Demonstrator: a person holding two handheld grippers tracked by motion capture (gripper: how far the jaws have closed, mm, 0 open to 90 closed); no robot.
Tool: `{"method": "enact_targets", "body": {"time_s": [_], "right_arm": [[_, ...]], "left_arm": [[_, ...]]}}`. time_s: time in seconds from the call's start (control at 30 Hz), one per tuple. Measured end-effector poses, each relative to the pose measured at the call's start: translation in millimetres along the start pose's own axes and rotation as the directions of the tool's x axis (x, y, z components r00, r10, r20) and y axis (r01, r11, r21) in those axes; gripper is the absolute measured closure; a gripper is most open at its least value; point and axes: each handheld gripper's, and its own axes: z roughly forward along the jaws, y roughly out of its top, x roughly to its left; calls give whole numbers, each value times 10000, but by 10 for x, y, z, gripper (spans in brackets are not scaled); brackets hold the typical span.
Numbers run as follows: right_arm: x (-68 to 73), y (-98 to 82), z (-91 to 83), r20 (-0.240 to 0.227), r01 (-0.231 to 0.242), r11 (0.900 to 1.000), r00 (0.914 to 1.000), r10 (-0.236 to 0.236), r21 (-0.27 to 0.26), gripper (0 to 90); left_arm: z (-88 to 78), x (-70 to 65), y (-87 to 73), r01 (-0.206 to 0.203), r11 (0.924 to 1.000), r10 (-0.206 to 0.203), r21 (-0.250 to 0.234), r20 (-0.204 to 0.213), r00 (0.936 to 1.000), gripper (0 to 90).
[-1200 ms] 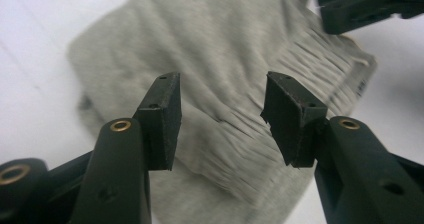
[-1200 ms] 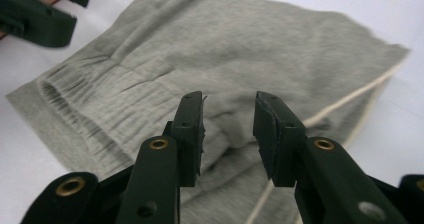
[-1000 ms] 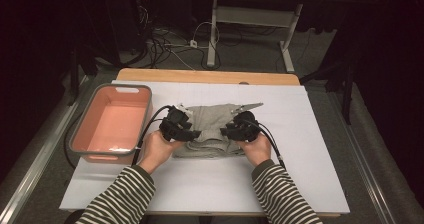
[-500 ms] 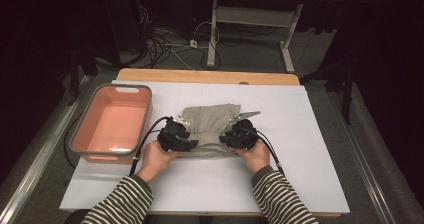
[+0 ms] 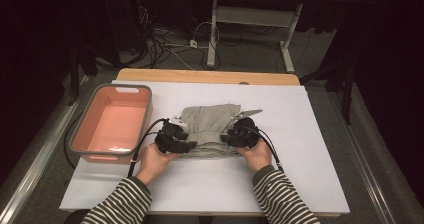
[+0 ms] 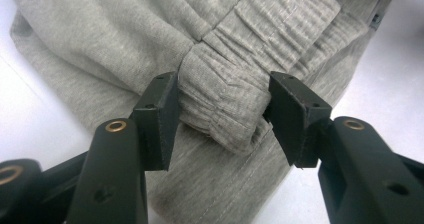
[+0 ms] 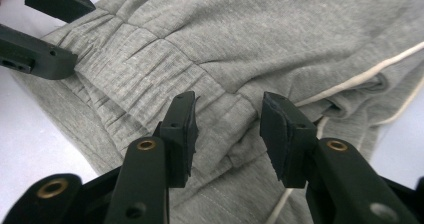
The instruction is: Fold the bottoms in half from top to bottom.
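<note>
Grey sweatpants (image 5: 210,129) are straddled at the waistband by spread jaws of left gripper (image 6: 222,106) and right gripper (image 7: 227,129); seemingly for folding.

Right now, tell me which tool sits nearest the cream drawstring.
The right tool: the cream drawstring runs on the grey garment just beside its jaws. The left tool straddles a bunched waistband fold instead.

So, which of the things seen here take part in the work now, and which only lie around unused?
In the work:
- grey knitted garment with ribbed elastic band, folded on the table
- left gripper, jaws open around a fold of the band
- right gripper, jaws open over the band

Only lying around:
- pink plastic tub with grey rim, standing left of the garment
- cables on the floor behind the table
</note>
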Motion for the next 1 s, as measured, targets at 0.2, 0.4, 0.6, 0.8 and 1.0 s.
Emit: {"method": "enact_targets", "body": {"time_s": [0.2,0.4,0.6,0.8,1.0], "right_arm": [[13,1,-73,36,126,9998,9999,-125,-146,548],[19,-24,-177,-151,37,9990,9999,-44,-446,513],[0,-34,-261,-214,35,9978,9998,-50,-660,478],[-23,-51,-307,-160,-37,9971,9999,25,-764,462],[-38,-109,-382,-210,-79,9951,9998,58,-989,463]], "left_arm": [[-7,-5,-10,-56,10000,56,39,23,10000,454],[-12,-6,-21,-14,10000,14,42,44,10000,454],[-13,-2,-14,89,9999,-89,-74,69,9999,448],[-35,5,-14,103,9999,-102,-128,91,9999,447],[-46,9,-15,160,9997,-159,-184,58,9999,434]]}}
